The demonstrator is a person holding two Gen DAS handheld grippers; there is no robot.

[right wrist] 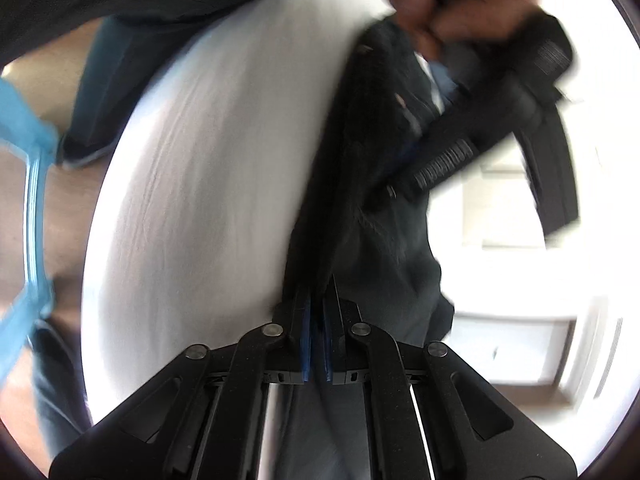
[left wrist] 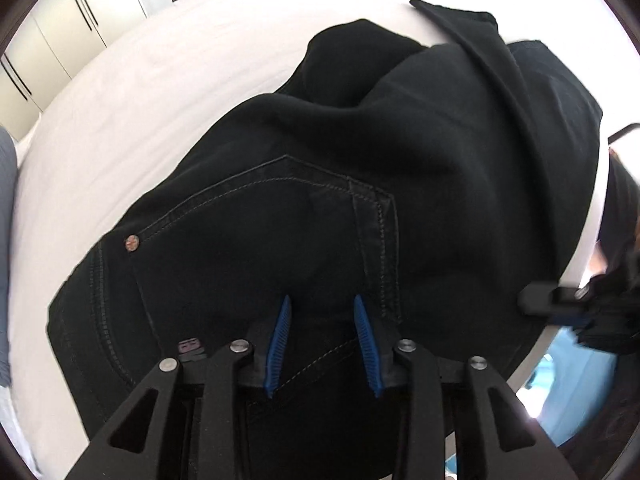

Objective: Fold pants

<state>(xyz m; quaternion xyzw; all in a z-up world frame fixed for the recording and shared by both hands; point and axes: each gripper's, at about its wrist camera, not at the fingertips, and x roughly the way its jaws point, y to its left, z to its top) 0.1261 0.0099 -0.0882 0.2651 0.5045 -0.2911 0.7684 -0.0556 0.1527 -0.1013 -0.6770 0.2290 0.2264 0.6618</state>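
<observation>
Black pants (left wrist: 328, 184) lie bunched on the white bed (left wrist: 132, 92), the seat side up, a back pocket (left wrist: 256, 236) with its stitched edge and a small metal rivet (left wrist: 131, 243) facing the left wrist camera. The left tongs (left wrist: 322, 308) hang just over that pocket, blue pads (left wrist: 280, 340) spread apart, nothing caught between them; only the dark cloth lies below the gap. One pant leg (left wrist: 492, 64) runs off as a long folded ridge toward the far right edge of the bed.

Over on the right wrist view, the right tongs (right wrist: 317, 300) are pressed together on a fold of the pants (right wrist: 360, 184), the cloth rising from the pads in a narrow, taut strip. The picture is smeared, so the fabric's outline is soft. Beyond it, a hand (right wrist: 452, 4) grips the handle of the left tongs' tool (right wrist: 492, 112), just beside the raised cloth.

Room to move: to the left of the pants the sheet is bare and wide, up to the bed's curved edge. On the right the pants reach close to the bed's edge, where a brown floor (right wrist: 60, 216) and something light blue (right wrist: 28, 128) show. Wardrobe doors (left wrist: 60, 48) stand behind the bed.
</observation>
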